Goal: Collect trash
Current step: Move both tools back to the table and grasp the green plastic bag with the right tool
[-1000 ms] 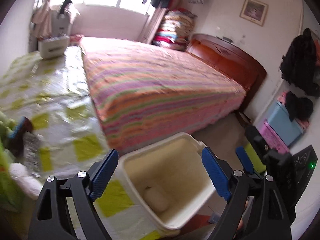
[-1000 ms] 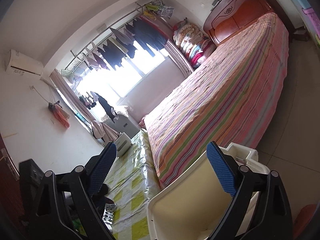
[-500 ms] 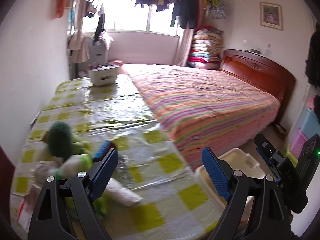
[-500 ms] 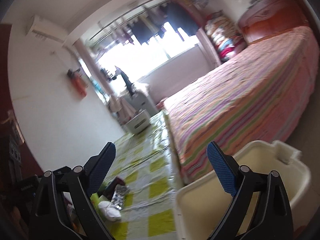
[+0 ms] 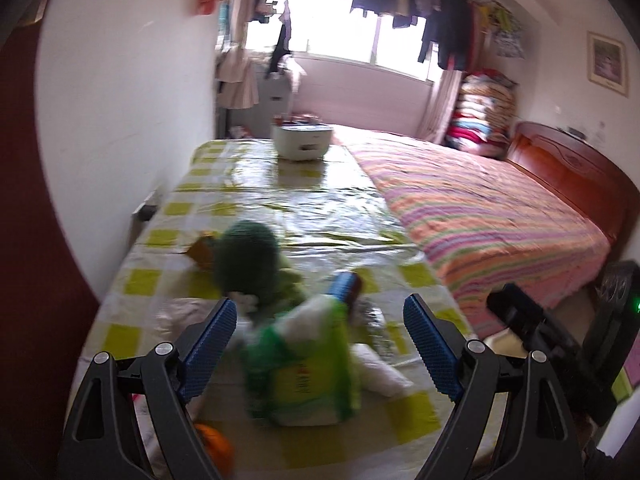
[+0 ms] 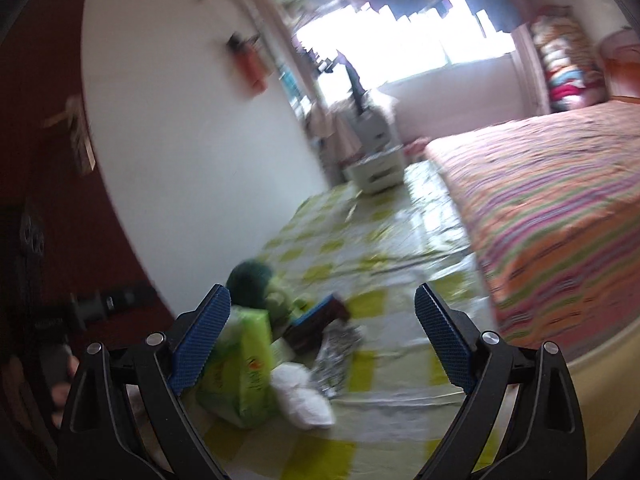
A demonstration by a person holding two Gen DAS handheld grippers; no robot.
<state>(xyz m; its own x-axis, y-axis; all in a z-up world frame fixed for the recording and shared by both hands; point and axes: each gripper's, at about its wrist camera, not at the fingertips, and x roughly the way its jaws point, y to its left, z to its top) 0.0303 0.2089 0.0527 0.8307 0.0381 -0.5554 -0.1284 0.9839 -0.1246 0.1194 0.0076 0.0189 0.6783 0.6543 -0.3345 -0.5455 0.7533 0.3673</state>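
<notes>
Both sets of fingers are wide open and hold nothing. The green packet (image 5: 300,372) lies on the tabletop (image 5: 280,208), between the left fingers (image 5: 320,344) and just inside the right fingers (image 6: 322,338). The white tissue (image 6: 304,396) touches it, so one grab might knock either away.

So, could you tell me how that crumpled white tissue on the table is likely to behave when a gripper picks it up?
The white tissue looks crumpled and soft, so it will probably squash and feel very light. Lying loose on the glossy table cover, it may slide if pushed.
</notes>
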